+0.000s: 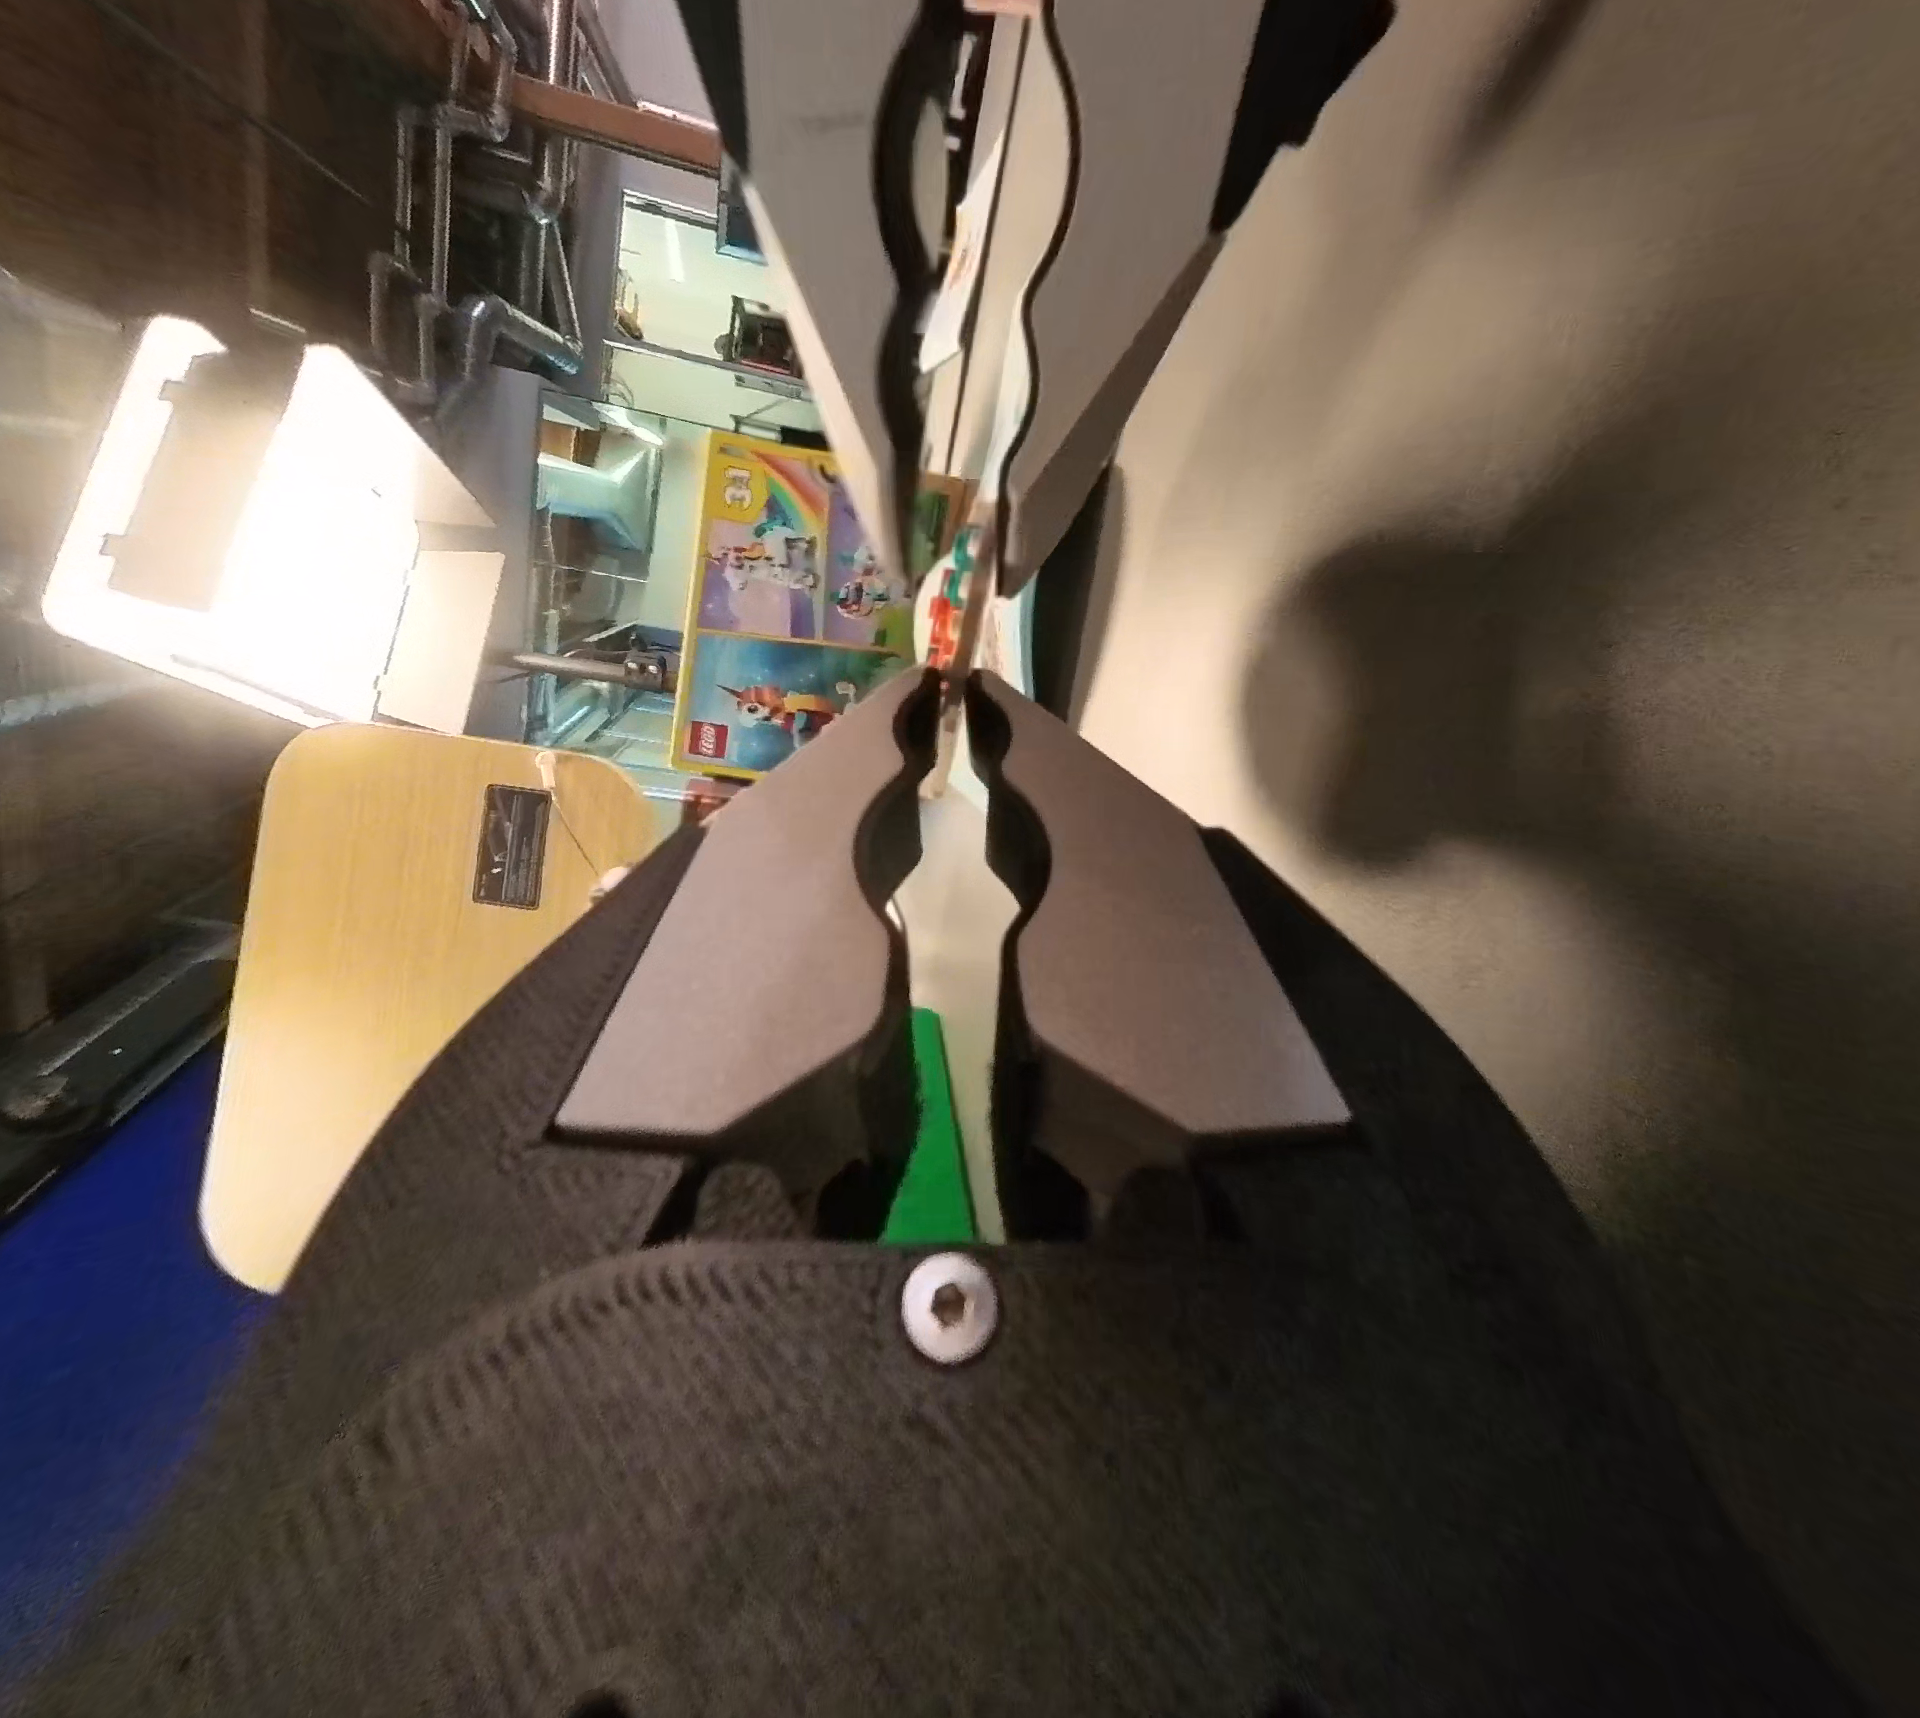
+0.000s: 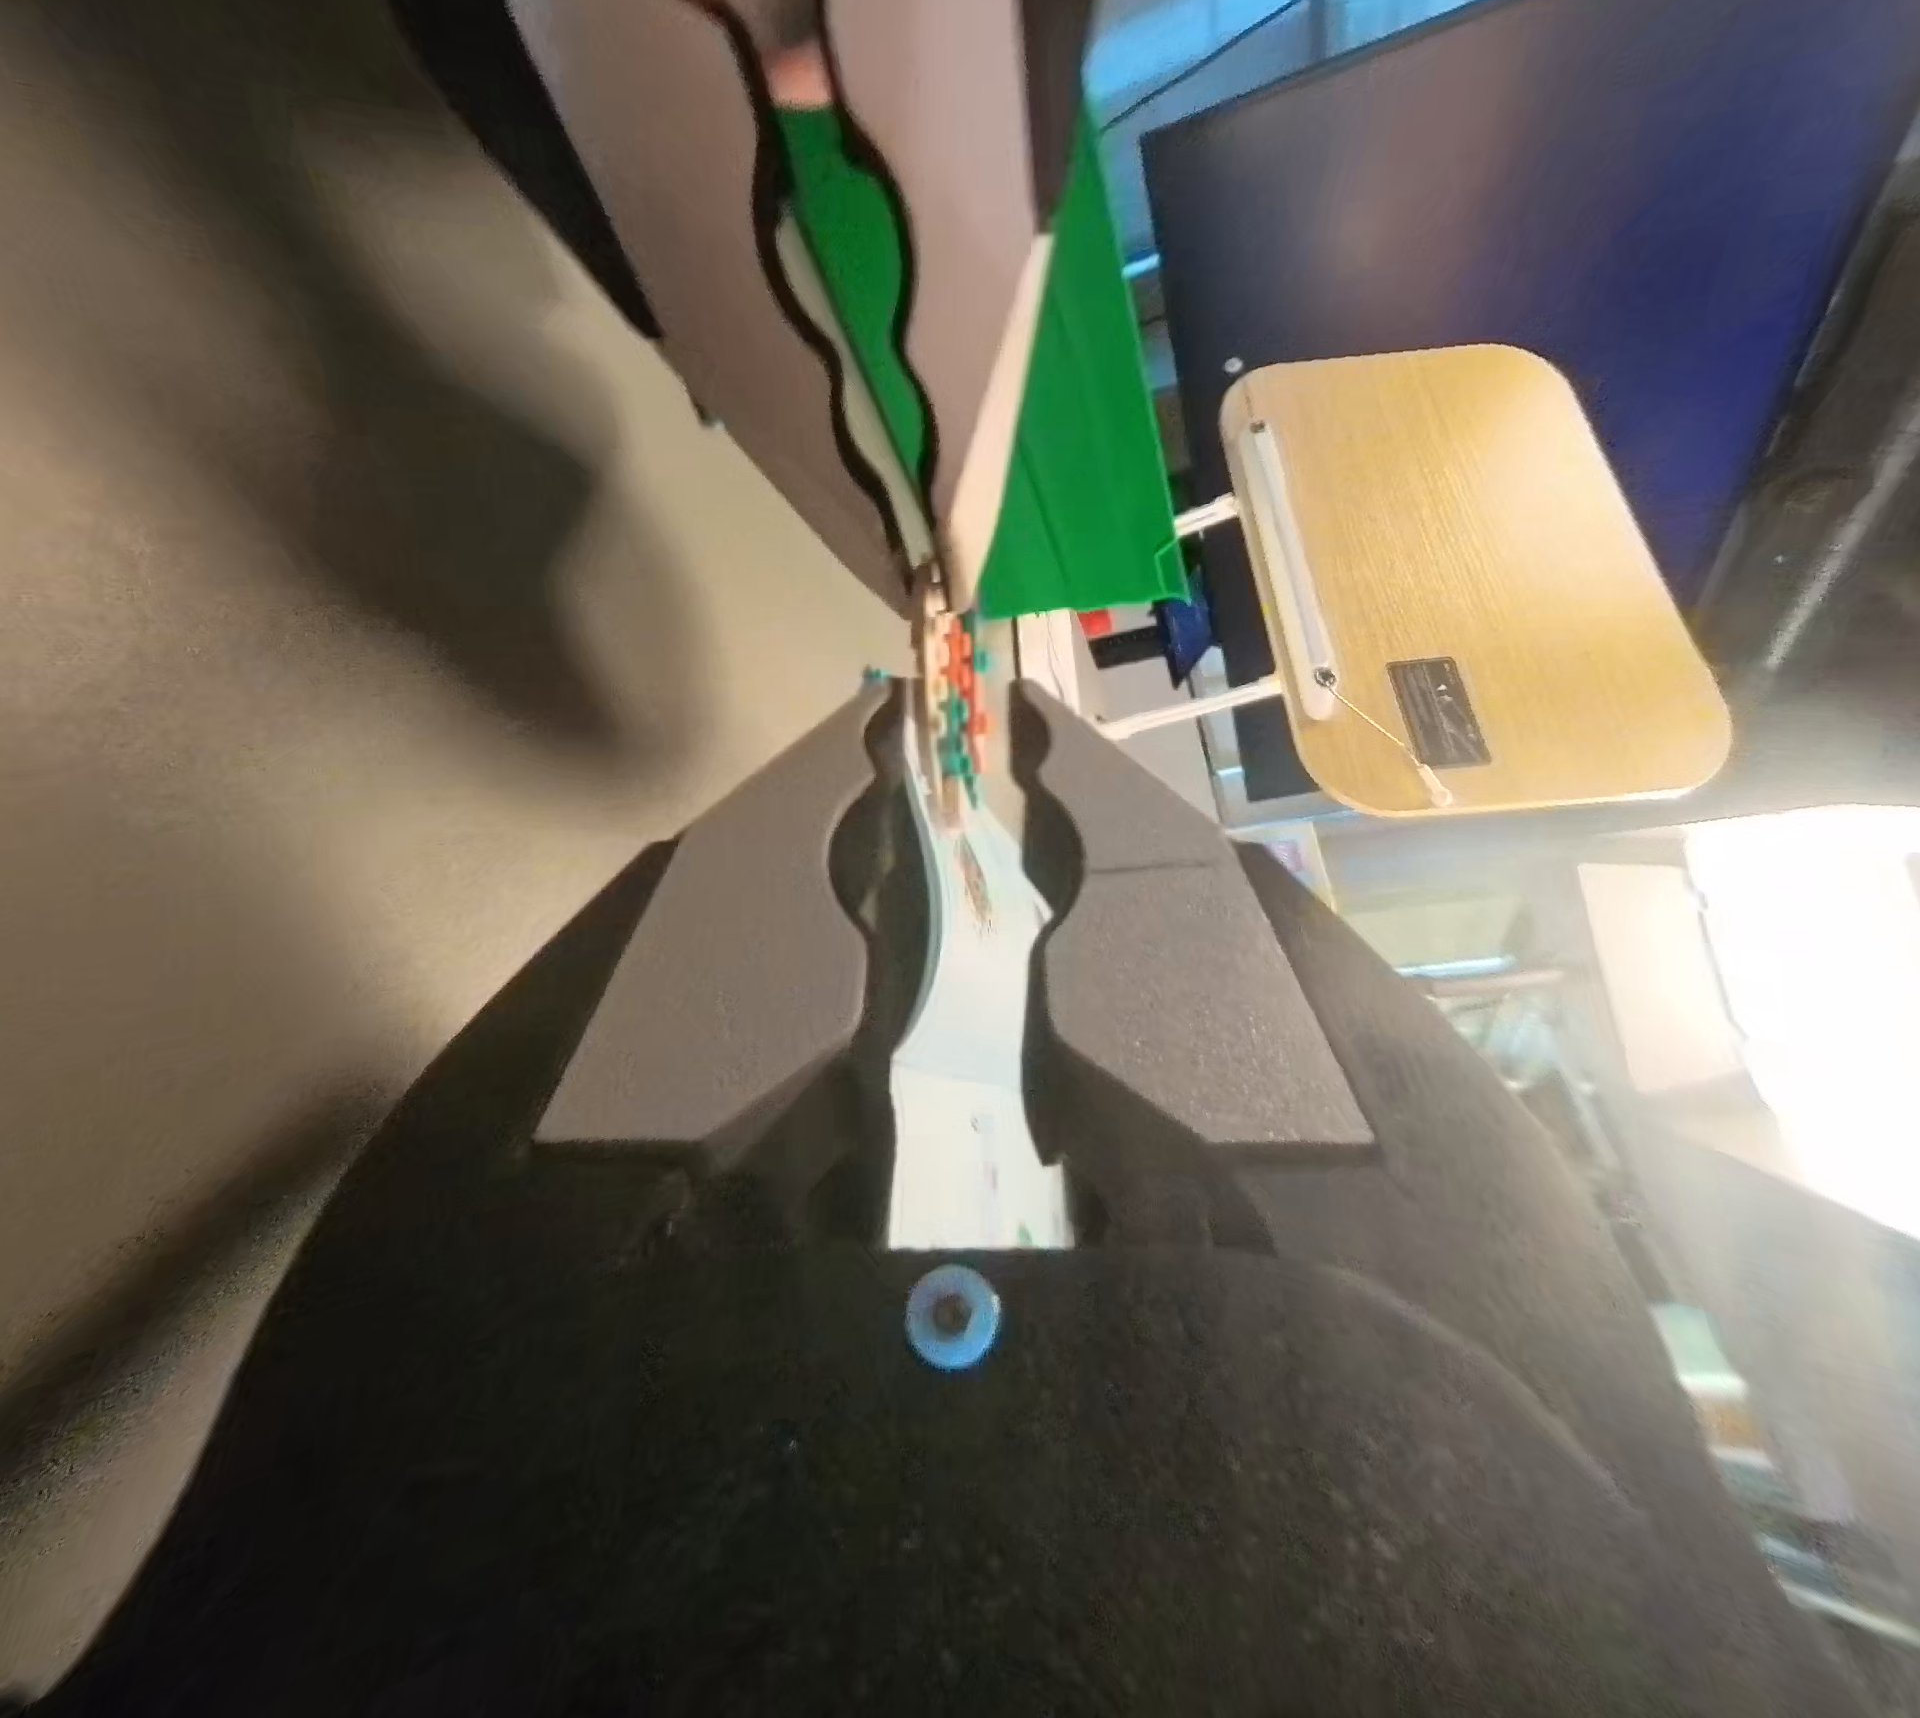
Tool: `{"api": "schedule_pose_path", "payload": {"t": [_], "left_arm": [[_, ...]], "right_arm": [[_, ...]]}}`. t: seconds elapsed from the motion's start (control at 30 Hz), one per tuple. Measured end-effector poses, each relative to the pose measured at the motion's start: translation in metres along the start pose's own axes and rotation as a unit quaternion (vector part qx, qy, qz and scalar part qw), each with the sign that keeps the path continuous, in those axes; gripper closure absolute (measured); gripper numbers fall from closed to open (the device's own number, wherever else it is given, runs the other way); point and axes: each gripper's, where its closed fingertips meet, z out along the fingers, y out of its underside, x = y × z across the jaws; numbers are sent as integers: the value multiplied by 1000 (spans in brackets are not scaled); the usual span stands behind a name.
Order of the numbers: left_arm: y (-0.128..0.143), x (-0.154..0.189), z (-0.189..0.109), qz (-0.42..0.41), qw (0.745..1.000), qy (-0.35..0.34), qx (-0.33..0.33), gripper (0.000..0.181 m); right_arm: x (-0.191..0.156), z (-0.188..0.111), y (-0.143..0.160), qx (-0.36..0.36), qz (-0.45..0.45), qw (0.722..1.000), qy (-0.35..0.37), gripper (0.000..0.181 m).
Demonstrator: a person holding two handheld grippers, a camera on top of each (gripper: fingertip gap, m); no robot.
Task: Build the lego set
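Note:
Both views are rolled sideways, and the two grippers face each other tip to tip. A thin tan plate (image 2: 921, 712) is seen edge-on, with several small orange and teal bricks (image 2: 961, 702) stuck on one face. My left gripper (image 1: 951, 683) is shut on the plate's edge (image 1: 943, 738); in the right wrist view it (image 2: 935, 572) comes in from the top. My right gripper (image 2: 948, 697) straddles the plate and bricks with narrow gaps on both sides; in the left wrist view it (image 1: 951, 577) comes in from the top. The bricks (image 1: 940, 619) show between the tips.
The beige table (image 1: 1455, 318) fills one side of both views. A green sheet (image 2: 1070, 421), a white instruction booklet (image 2: 966, 1045) and the yellow set box (image 1: 769, 608) lie nearby. A wooden lap tray (image 2: 1475, 577) and a dark screen (image 2: 1558, 162) stand beyond. My two grippers' fingertips are within a few centimetres of each other.

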Motion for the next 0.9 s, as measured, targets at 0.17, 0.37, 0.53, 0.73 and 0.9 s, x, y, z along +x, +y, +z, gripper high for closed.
{"api": "schedule_pose_path", "payload": {"t": [0.17,0.37,0.53,0.73,0.9], "left_arm": [[-8,-1,-9,-58,996,34,56,178],[-33,-10,-24,-161,972,82,149,178],[-28,-8,-21,-171,971,88,143,178],[-4,2,-2,-84,994,50,47,177],[0,1,4,-62,997,27,27,177]], "right_arm": [[5,-1,5,10,74,997,-5,131],[4,-5,-10,59,116,991,-22,149],[3,-7,-10,58,110,992,-24,170],[-3,-2,0,8,45,999,-17,171],[-2,-1,4,-11,19,1000,-4,171]]}}
